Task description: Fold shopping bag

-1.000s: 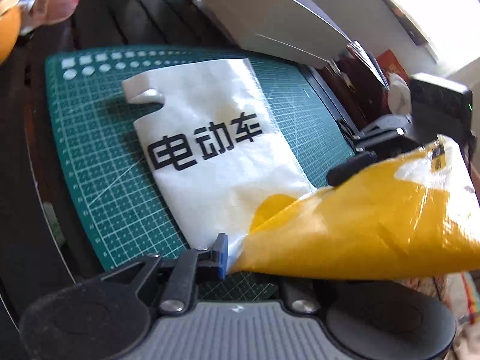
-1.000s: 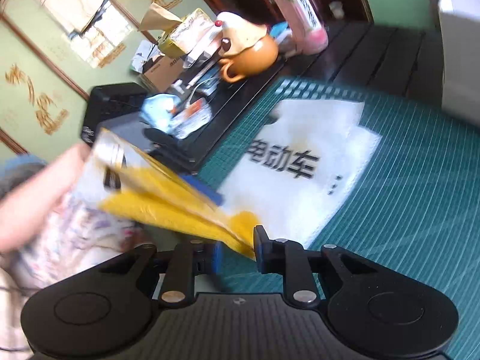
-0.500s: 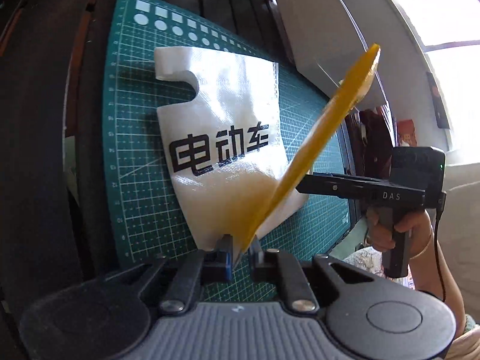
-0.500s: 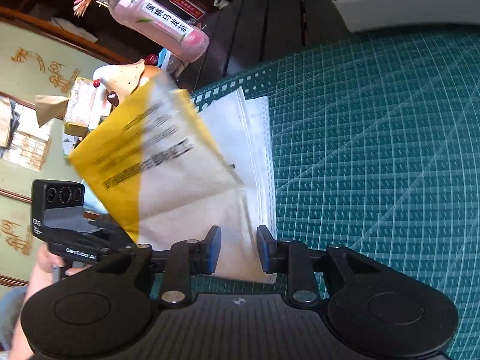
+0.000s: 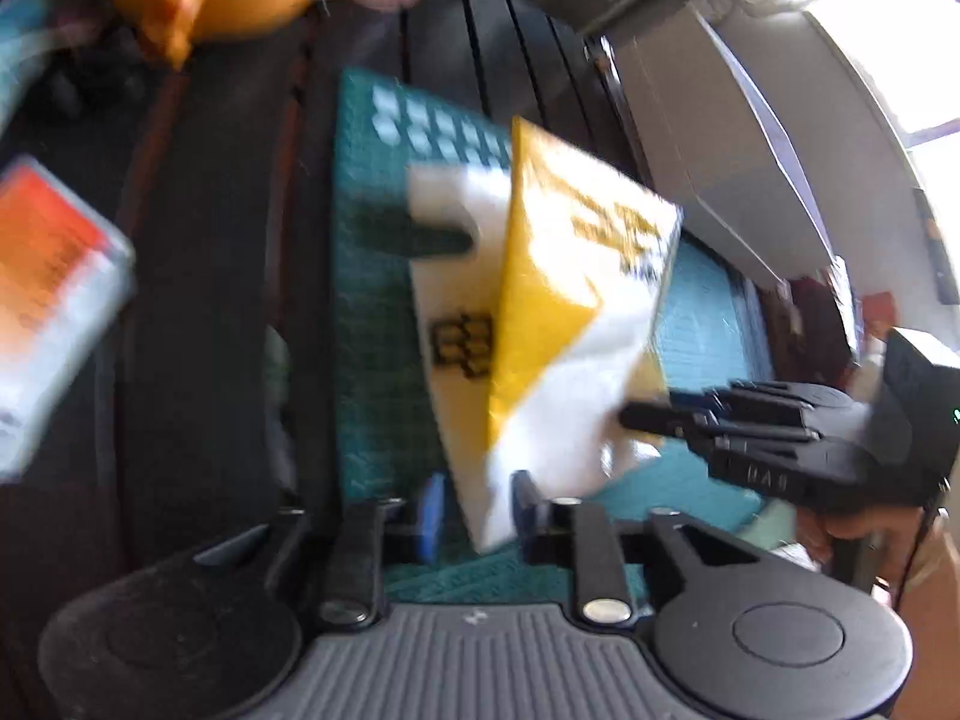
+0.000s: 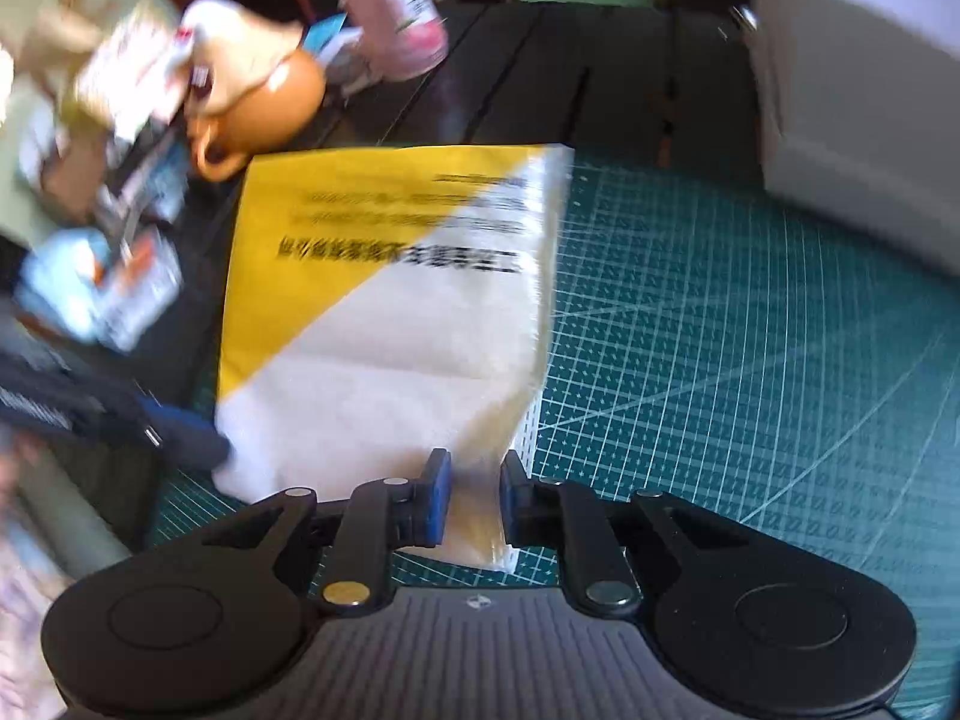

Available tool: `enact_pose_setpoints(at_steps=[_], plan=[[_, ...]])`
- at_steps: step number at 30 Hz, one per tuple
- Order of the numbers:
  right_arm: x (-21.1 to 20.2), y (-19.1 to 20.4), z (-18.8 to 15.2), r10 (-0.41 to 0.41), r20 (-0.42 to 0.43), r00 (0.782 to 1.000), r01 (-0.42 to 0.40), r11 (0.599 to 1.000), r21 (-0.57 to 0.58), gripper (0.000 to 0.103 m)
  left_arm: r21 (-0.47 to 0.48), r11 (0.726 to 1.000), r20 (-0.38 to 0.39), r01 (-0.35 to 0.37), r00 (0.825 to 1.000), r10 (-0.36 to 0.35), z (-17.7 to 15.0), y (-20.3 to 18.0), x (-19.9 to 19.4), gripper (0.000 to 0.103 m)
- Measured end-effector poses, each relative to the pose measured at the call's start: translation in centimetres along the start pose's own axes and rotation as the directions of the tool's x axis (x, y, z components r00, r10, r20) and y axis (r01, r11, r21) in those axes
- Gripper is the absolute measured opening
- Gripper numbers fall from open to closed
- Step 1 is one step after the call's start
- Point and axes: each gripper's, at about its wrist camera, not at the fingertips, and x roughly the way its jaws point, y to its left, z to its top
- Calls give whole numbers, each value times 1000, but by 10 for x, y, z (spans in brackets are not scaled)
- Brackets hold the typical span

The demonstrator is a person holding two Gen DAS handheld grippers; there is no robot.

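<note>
Hard daylight floods in from the window (image 5: 888, 30) at upper right of the left wrist view, blown out to white; motion blur smears the shopping bag (image 5: 558, 324) and the clutter beyond it. Fisheye bending curves the edges of both views; the cutting mat (image 6: 750, 360) grid stays fairly sharp in the right wrist view.

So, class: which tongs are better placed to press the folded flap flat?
Right, probably: the right tongs straddle the shopping bag's near edge, flap spread square ahead; the left tongs only frame one corner, obliquely.
</note>
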Motion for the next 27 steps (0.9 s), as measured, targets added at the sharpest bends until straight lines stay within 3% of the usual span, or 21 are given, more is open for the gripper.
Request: enact_pose_setpoints(at_steps=[3,7,11,16,18,22,27], plan=[[5,16,5,-93,-28,995,90,992,-89,17,-6,1000,109,14,994,-13,3,-3,-18,37],[7,21,8,-132,-45,990,125,983,-135,24,13,998,204,57,977,-59,5,-16,-27,37],[7,21,10,-139,-45,989,132,982,-136,24,10,998,182,-70,981,67,7,-26,-9,37],[7,22,8,-122,-28,992,117,980,-159,24,-6,999,170,-46,984,46,7,-19,-8,36],[6,20,6,-94,-35,995,87,983,-161,25,-1,996,162,-86,983,85,6,-20,-4,33],[5,16,3,-40,-47,998,31,986,-165,25,6,992,127,-125,984,124,10,-17,8,18],[1,9,4,-24,-23,999,21,991,-134,25,0,990,121,-138,983,137,9,-14,8,15]])
